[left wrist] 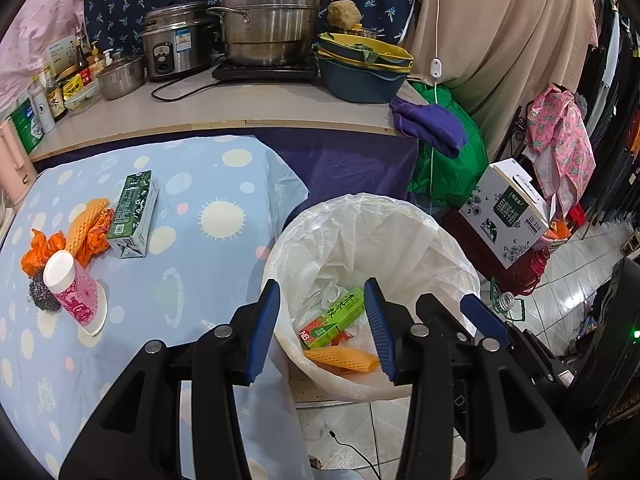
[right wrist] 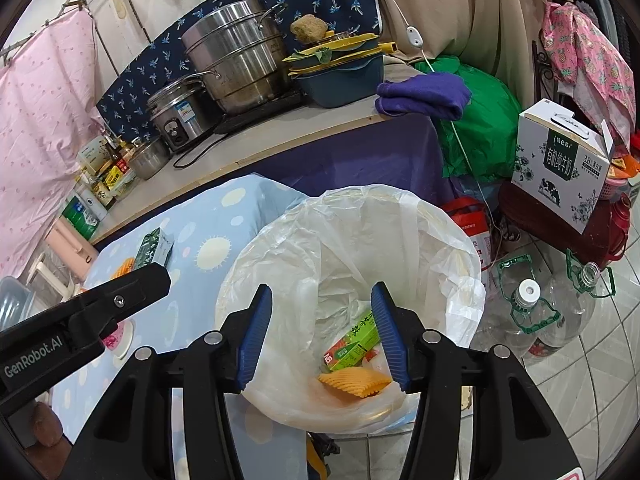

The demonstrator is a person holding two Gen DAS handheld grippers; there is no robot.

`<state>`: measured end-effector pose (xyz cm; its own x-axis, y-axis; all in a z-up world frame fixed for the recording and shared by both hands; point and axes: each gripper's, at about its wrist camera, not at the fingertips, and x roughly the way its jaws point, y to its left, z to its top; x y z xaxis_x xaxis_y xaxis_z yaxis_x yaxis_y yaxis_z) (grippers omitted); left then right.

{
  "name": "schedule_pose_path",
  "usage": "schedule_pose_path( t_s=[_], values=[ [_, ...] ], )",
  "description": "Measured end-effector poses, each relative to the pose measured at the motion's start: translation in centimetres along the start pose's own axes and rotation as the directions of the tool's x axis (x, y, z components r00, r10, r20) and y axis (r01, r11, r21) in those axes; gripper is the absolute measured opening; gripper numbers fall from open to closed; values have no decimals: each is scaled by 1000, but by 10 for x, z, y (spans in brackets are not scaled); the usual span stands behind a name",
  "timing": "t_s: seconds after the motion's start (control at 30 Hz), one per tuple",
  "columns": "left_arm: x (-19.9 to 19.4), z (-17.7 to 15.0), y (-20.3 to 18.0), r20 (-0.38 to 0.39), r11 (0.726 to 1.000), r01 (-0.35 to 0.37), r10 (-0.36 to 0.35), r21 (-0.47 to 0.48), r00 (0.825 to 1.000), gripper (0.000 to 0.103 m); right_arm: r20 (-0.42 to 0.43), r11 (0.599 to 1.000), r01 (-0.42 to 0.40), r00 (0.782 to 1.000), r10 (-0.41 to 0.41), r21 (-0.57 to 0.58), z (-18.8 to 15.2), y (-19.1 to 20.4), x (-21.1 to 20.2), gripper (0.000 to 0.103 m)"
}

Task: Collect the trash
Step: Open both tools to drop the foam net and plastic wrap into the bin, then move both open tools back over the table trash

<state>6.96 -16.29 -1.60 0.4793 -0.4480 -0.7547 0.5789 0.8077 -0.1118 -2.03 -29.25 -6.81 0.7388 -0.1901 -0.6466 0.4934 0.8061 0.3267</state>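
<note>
Left gripper: the left gripper (left wrist: pixel 324 328) hangs over the near rim of the bin with its blue ribbed jaws spread wide and nothing between them; from the right wrist only its black body (right wrist: pixel 80 316) shows, at the left edge.
Right gripper: the right gripper (right wrist: pixel 322 336) is also spread wide and empty above the bin mouth; in the left wrist view it appears as a blue pad (left wrist: pixel 482 314) beside the left one.
Bin: a round trash bin (left wrist: pixel 404 216) lined with a thin, crinkled, translucent white bag stands on the tiled floor, right against the table edge.
In the bin: a green drink box (left wrist: pixel 334 316) lies tilted at the bottom, with an orange foam net sleeve (left wrist: pixel 344 357) just beside it.
Left view only: trash on the table, namely a green and white milk carton (left wrist: pixel 134 214) on its side, a second orange foam net (left wrist: pixel 86 218), crumpled orange wrappers (left wrist: pixel 42 250), a dark scouring ball (left wrist: pixel 42 296) and a pink paper cup (left wrist: pixel 70 286) tipped on a small white saucer.
Right view only: two clear plastic jugs (right wrist: pixel 532 312) with green handles on the floor right of the bin.
Table: a blue tablecloth (left wrist: pixel 208 216) printed with suns and dots.
Surroundings: a counter behind holds a stacked steel steamer (left wrist: pixel 268 16), a rice cooker (left wrist: pixel 176 42) and a purple cloth (left wrist: pixel 428 126); a milk case (left wrist: pixel 508 216) stands to the right.
</note>
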Motion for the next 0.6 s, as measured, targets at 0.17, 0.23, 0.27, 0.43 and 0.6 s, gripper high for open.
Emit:
schedule_pose_path(
  t_s=[0.17, 0.23, 0.27, 0.43, 0.6],
  values=[
    [-5, 0, 8, 8, 1000, -6, 6, -15, 1000, 42, 4, 1000, -4, 1000, 4, -17, 0, 9, -4, 51],
    [-8, -2, 12, 10, 1000, -12, 12, -24, 1000, 42, 6, 1000, -7, 1000, 7, -24, 0, 13, -5, 51],
    [-8, -2, 15, 10, 999, -15, 15, -29, 1000, 43, 7, 1000, -7, 1000, 8, -29, 0, 16, -6, 51],
    [-14, -7, 32, 14, 997, -54, 55, -62, 998, 43, 8, 998, -20, 1000, 20, -53, -1, 32, -8, 52],
    [-21, -14, 60, 11, 989, -99, 101, -114, 995, 43, 4, 996, -37, 999, 38, -87, -5, 53, -8, 54]
  ],
)
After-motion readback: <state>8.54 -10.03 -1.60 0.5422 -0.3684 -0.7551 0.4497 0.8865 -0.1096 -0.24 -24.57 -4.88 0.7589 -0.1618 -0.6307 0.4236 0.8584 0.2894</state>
